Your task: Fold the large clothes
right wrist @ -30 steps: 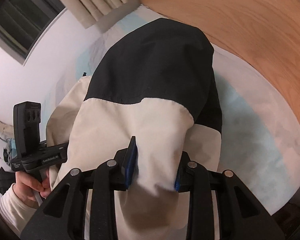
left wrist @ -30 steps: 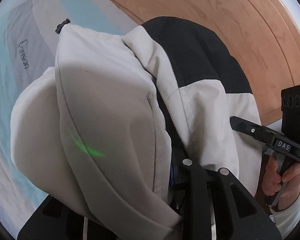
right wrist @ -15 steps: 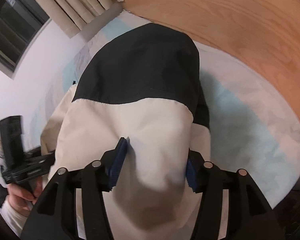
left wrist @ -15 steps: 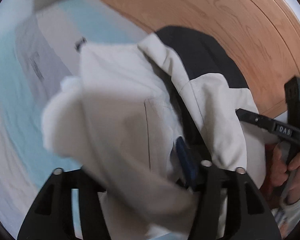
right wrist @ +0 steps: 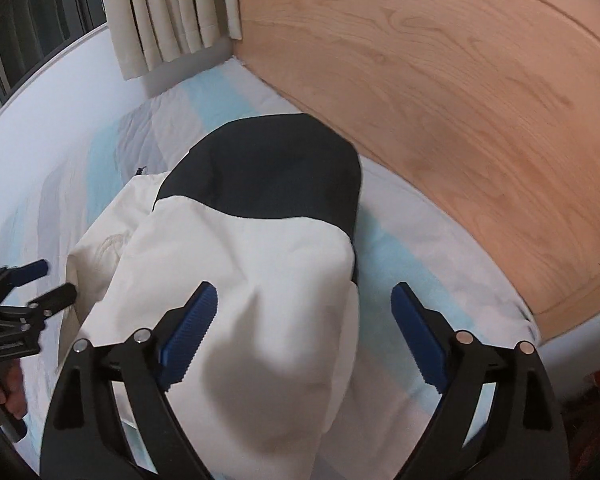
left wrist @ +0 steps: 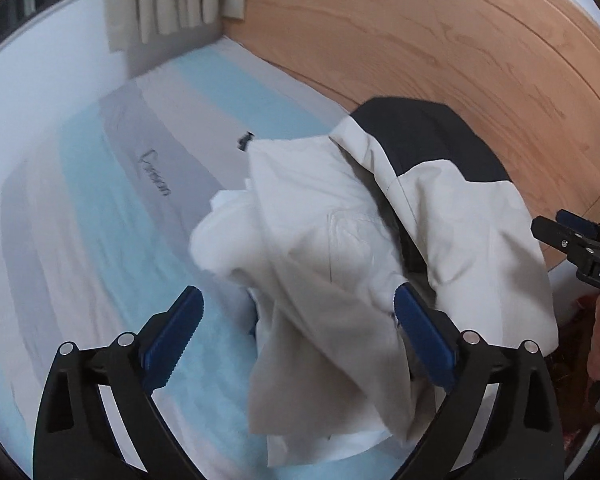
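Release after a fold. The left gripper (left wrist: 296, 332) and the right gripper (right wrist: 304, 320) have both just been opening, and their blue pads now stand wide apart. A second ago each was clamped on pale cloth of the jacket (right wrist: 236, 280); now the cloth lies loose between the jaws. On the left gripper the fabric brushes the inner side of the right-hand pad (left wrist: 424, 340) without being pinched, and the left-hand pad is clear of it. On the right gripper the sleeve end lies by the left-hand pad, and the right-hand pad stands apart over the bed sheet (right wrist: 400, 248).

The jacket, cream with a black upper panel (right wrist: 268, 176), rests on the striped bed sheet, bunched lengthwise, its black end far, towards the wooden headboard (right wrist: 440, 100), and its cream end near. A curtain (right wrist: 172, 12) hangs at the far left corner.

Judgement: one fold has been laid down and let go. The left side remains rumpled and thick, so the bundle probably needs smoothing or a further fold before the task is complete.
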`<state>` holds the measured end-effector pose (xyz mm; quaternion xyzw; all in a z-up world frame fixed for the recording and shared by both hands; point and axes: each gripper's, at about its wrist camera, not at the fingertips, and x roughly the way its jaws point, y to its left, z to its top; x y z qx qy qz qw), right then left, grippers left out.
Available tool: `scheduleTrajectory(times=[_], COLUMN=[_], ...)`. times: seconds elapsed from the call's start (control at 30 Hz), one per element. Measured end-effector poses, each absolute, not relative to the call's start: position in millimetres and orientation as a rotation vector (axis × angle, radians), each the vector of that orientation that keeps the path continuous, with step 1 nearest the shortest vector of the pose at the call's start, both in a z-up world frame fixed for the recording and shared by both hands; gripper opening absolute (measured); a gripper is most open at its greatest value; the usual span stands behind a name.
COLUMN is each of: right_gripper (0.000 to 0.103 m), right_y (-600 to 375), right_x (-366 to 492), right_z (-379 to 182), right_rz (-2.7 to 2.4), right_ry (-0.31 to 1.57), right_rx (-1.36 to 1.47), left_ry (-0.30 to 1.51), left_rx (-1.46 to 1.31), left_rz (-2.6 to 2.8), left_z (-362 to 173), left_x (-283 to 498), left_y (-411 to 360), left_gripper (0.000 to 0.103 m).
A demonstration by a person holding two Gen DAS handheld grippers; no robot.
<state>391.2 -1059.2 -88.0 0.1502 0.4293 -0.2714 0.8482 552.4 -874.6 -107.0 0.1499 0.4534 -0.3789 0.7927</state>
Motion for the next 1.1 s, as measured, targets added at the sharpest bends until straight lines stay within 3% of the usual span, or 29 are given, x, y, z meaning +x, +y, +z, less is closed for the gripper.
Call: scheduleTrajectory(times=[0.13,0.37,0.8,1.1], right_gripper=[0.085,0.095,0.095,0.096], right_y=[-1036.3,-948.3,-704.9,-622.7], right_x=[373.1,304.9,127.4,36.1], right_z=[-68.5,-32.5,17.0,20.0], right_rz=[-0.625,-0.704,-0.764,-0.759], right_ry=[0.833,0.709,0.631,0.642], right_rx=[0.275,0.220,0.243,0.277], left_ry=[0.892,0.780,0.649,0.607], left_rx=[0.339,0.328,0.325,0.326], left_rz=[-0.795,-0.840,-0.894,-0.842], left_z=[-90.4,-48.1,8.7,18.7], left_x=[530.4,463.9,266.3,172.6], left_y=[-847.4,-769.5,-532.1,-450.3], left_gripper=[0.096,0.097,0.097,0.097])
